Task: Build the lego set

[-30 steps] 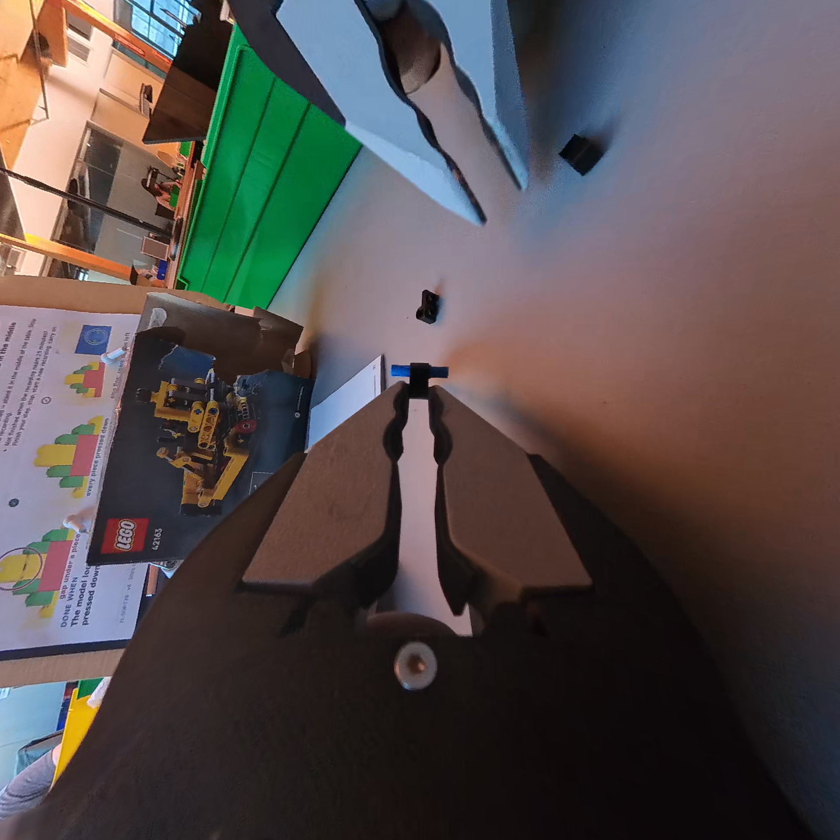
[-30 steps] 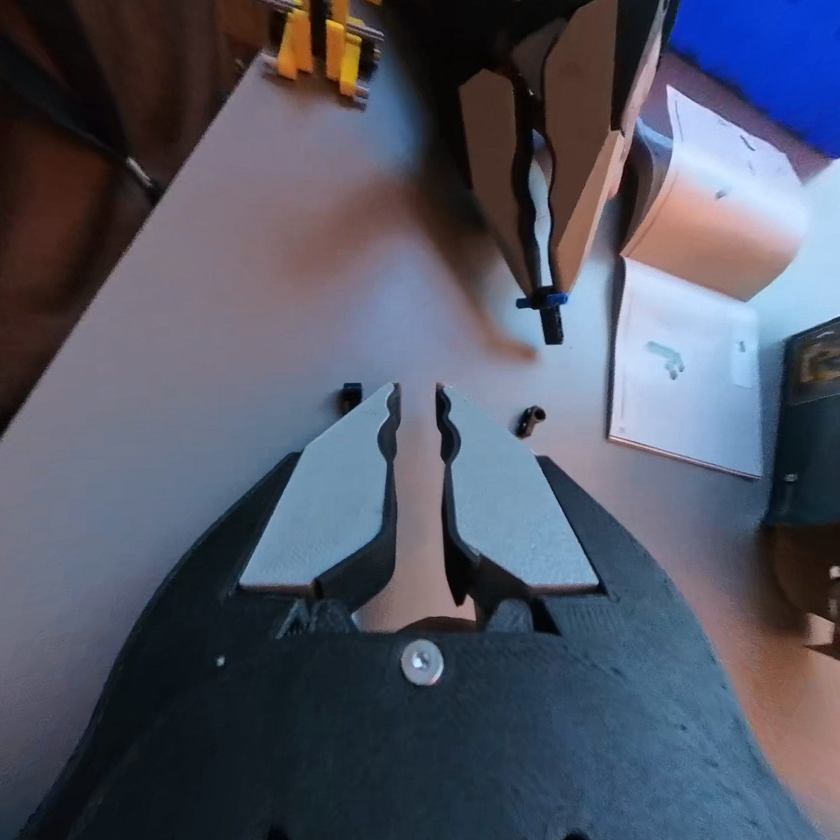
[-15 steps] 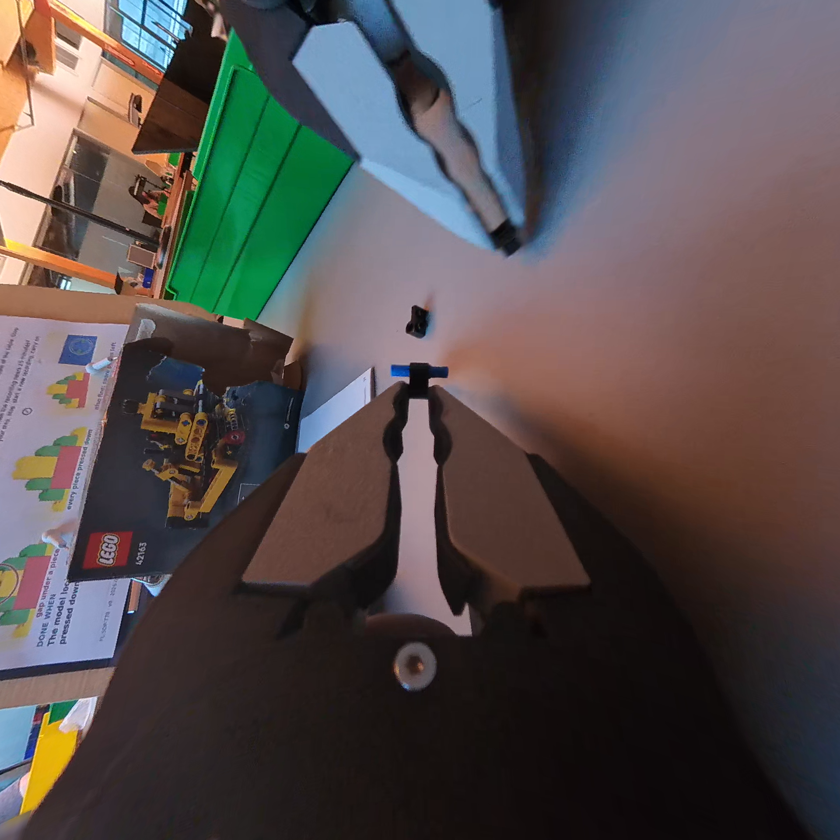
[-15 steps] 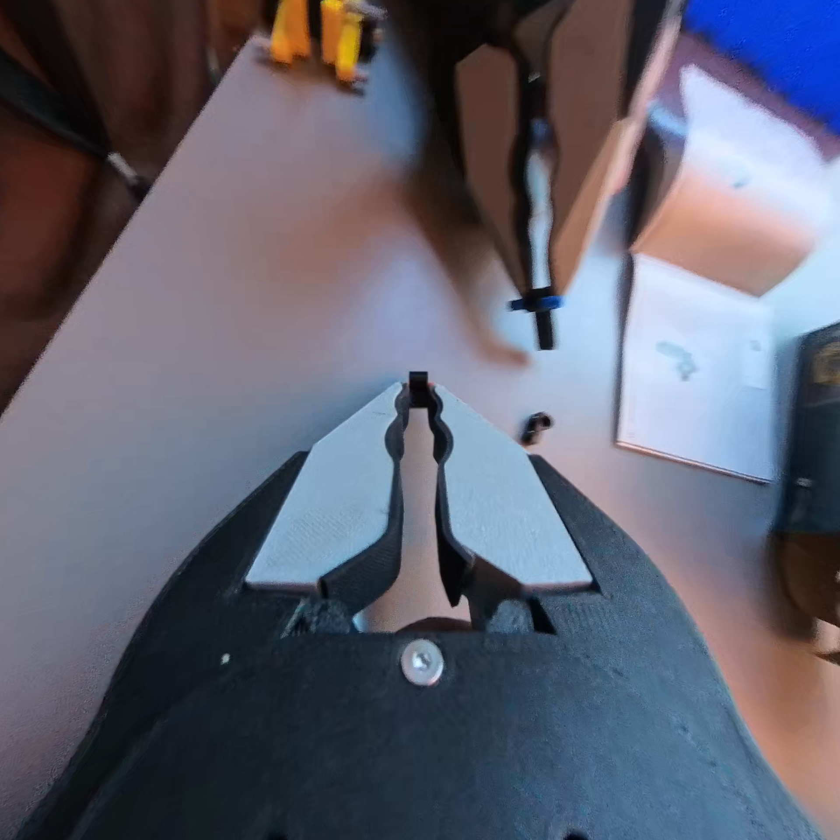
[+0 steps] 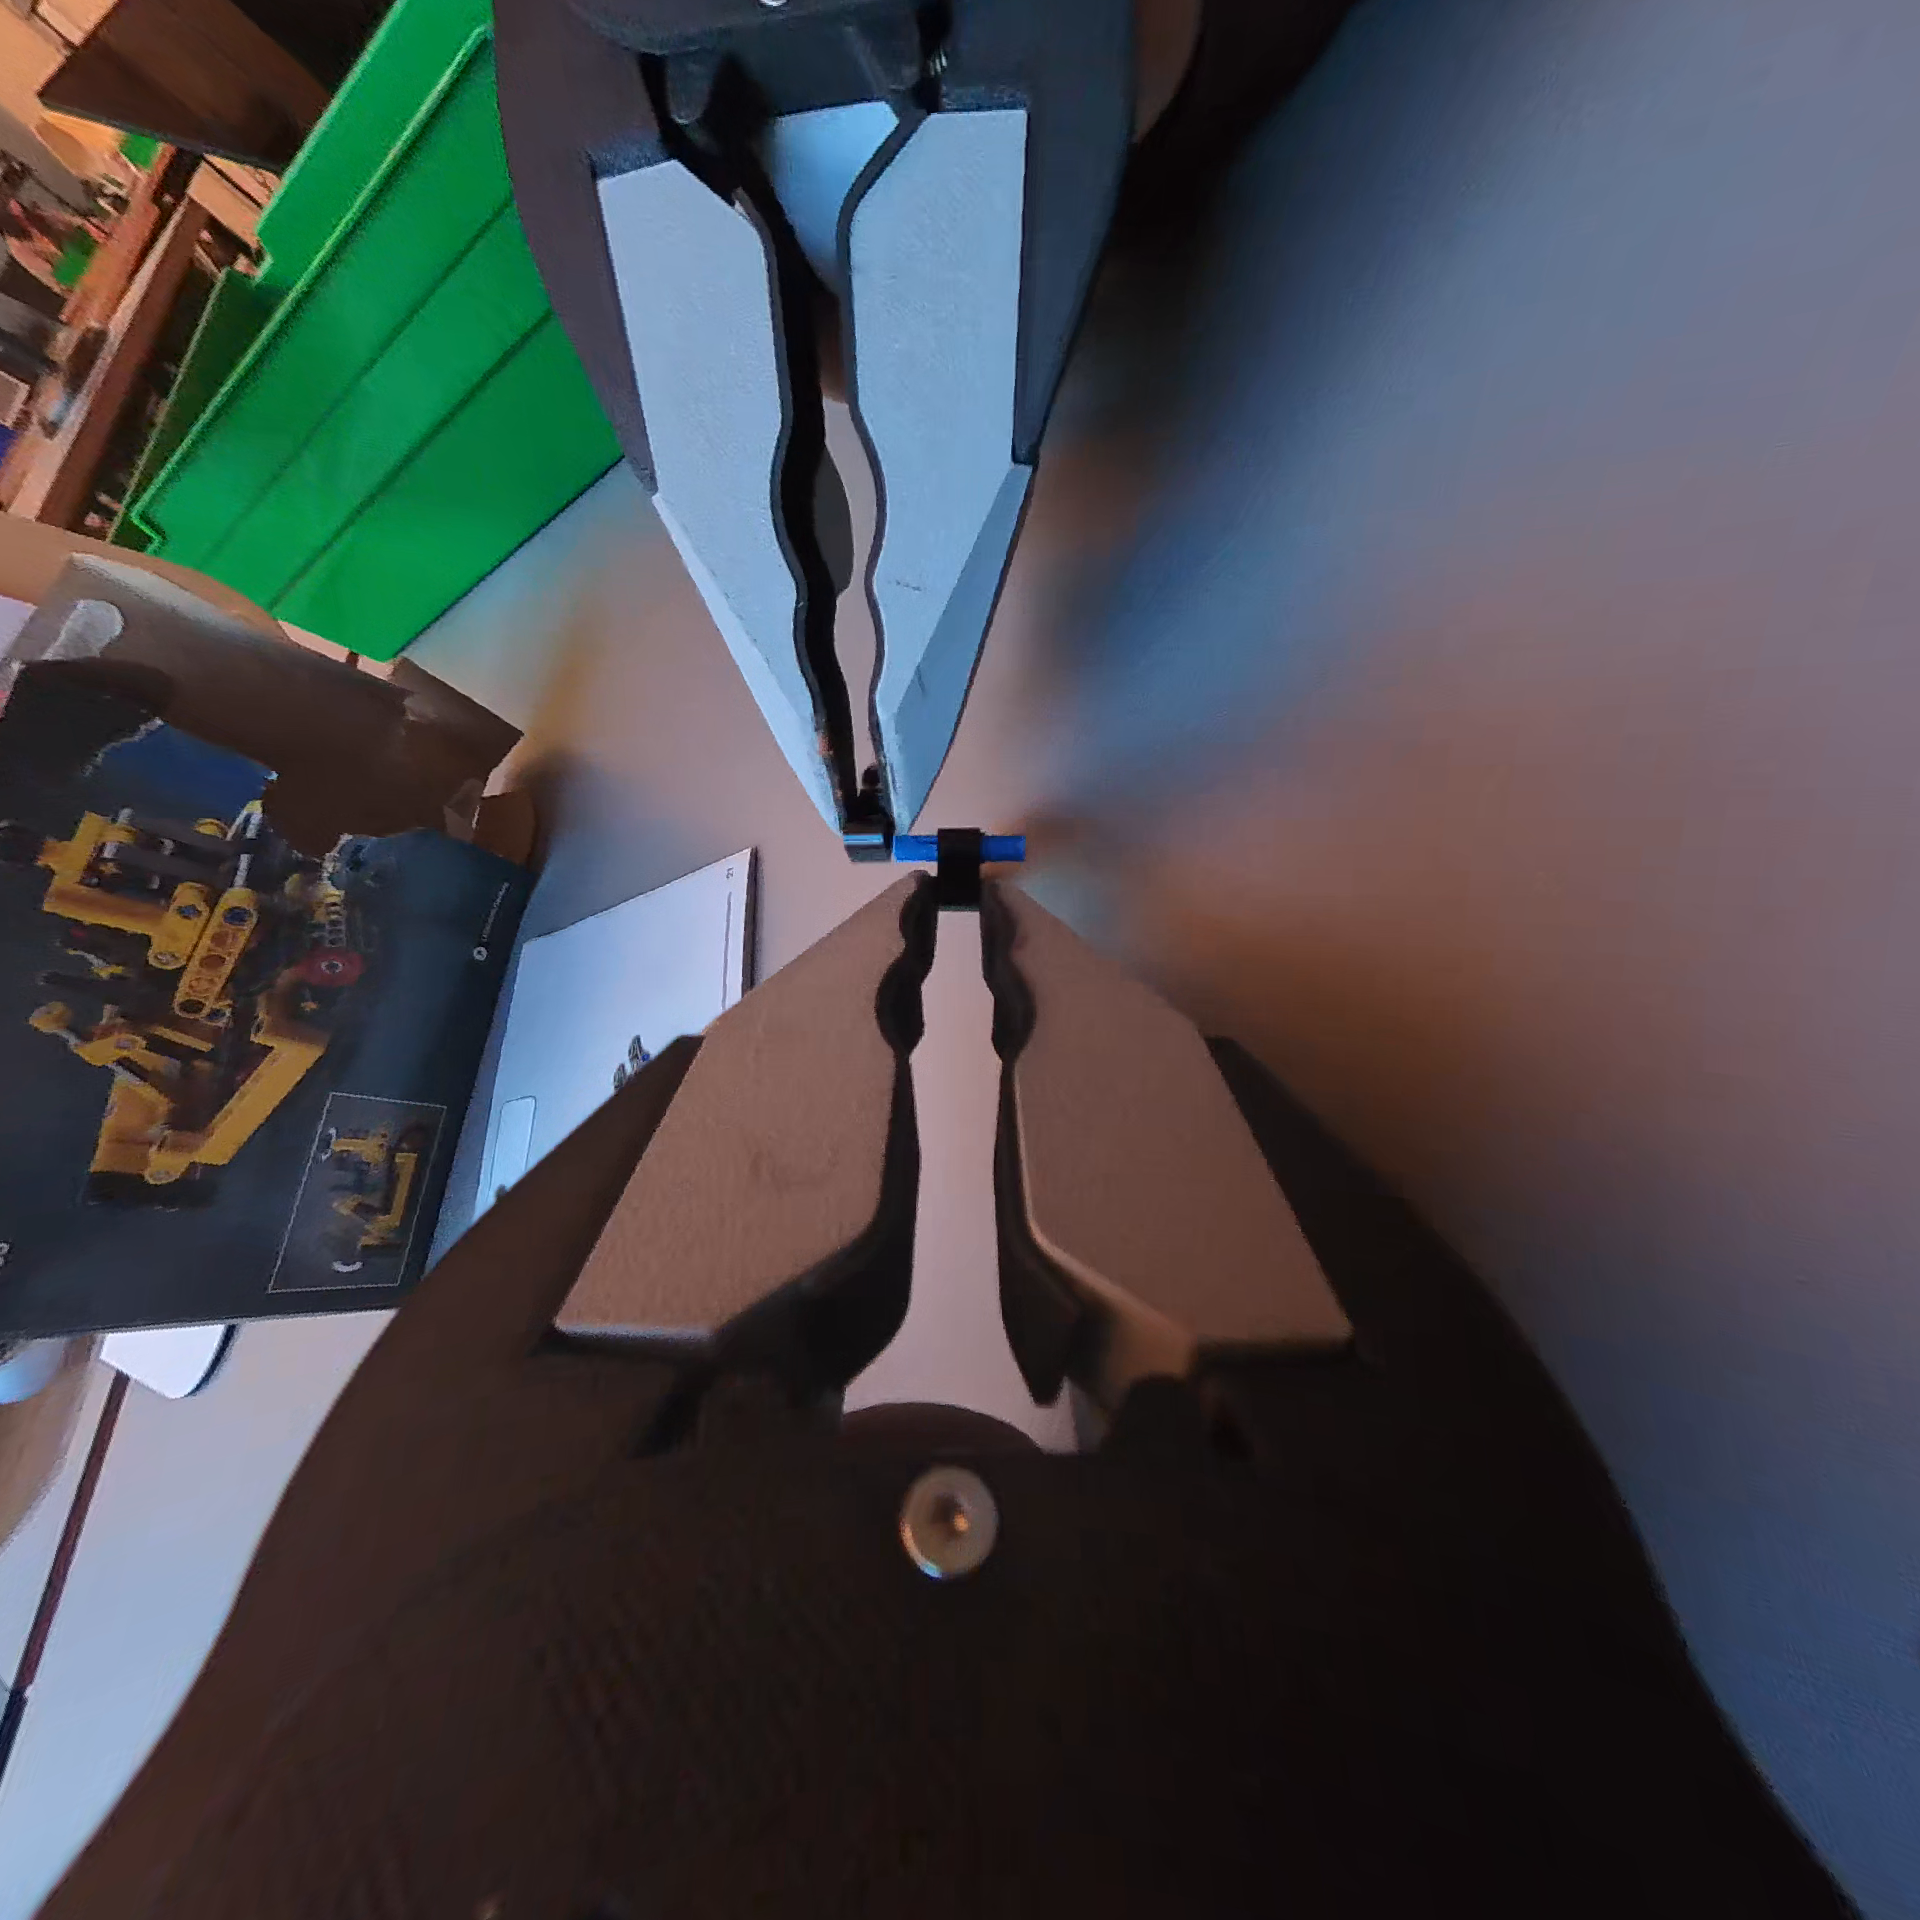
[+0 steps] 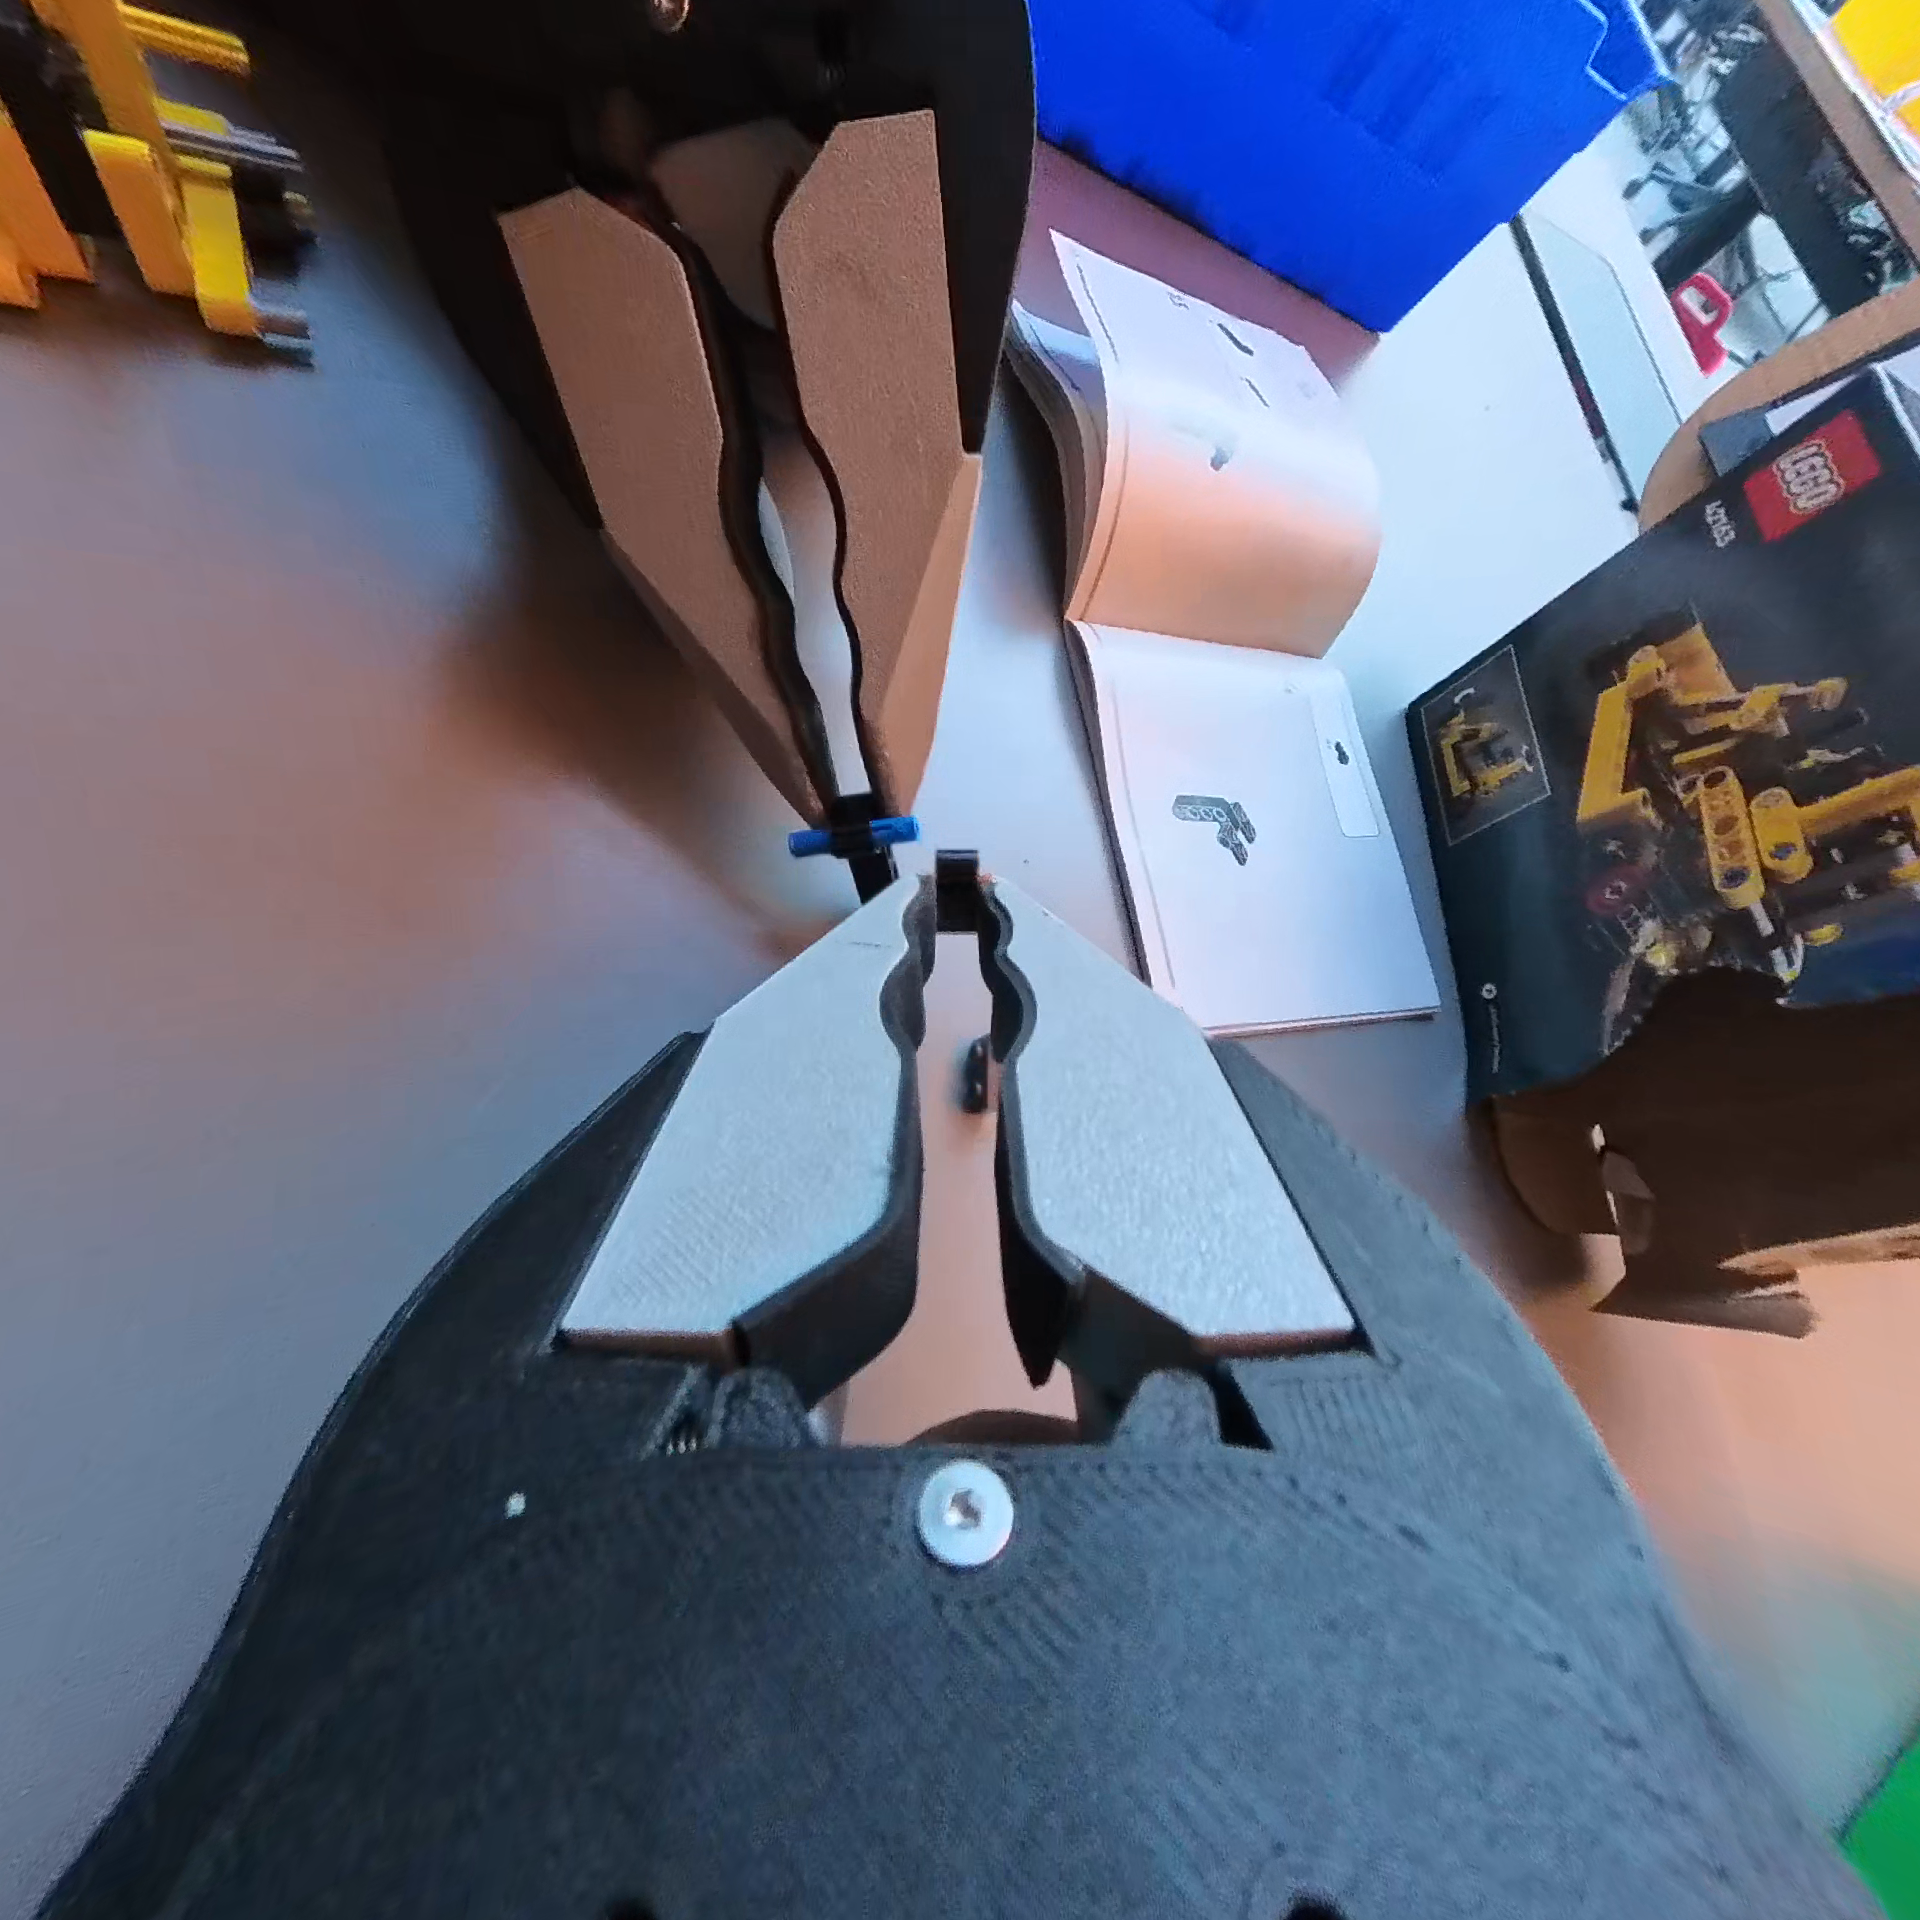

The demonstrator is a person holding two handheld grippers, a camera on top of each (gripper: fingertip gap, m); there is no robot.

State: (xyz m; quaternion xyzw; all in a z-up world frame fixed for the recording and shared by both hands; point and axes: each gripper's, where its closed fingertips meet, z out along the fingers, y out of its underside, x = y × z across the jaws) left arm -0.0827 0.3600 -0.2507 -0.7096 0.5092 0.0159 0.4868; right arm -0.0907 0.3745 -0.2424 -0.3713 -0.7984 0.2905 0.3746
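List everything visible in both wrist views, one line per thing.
Black connector with blue pin: one, black and blue, pinched at the left hand-held gripper's tips.
Small black piece: one, black, pinched at the right hand-held gripper's tips.
Loose black piece: one, black, on the table under the right hand-held gripper.
Instruction booklet: one, white, lying open on the table.
Set box: one, dark with yellow vehicle picture, beside the booklet.
Yellow model: one, yellow and black, far table edge.
Green bins: green, stacked; count unclear.
Blue bin: one, blue, behind the booklet.
Table: one, grey.
Left hand-held gripper: shut.
Right hand-held gripper: shut.
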